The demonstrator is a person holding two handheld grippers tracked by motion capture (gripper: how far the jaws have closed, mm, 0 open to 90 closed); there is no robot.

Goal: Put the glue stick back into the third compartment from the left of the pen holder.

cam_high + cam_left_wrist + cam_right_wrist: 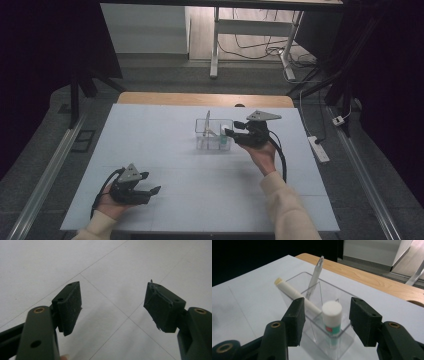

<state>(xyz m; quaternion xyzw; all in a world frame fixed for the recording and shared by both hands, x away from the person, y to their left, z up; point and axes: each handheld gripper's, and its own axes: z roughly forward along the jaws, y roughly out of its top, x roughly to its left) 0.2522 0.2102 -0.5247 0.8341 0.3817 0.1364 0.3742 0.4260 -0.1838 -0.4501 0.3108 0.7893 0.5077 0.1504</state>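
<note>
A clear plastic organizer point(213, 131) stands at the back middle of the white table point(160, 145). In the right gripper view its compartments point(344, 293) hold an upright glue stick point(332, 317) with a white cap, a leaning white marker point(293, 293) and a slim silvery pen point(316, 273). My right gripper point(232, 129) hovers at the organizer's right side; its jaws point(325, 315) stand open, one on each side of the glue stick's cap with a gap on both sides. My left gripper point(151, 183) rests open near the front left, with bare table between its jaws point(112, 307).
A strip of wooden tabletop point(205, 99) runs behind the white sheet. A power strip point(318, 149) lies on the floor to the right. White desk legs point(215, 47) and loose cables stand farther back. Black cables trail from both grippers.
</note>
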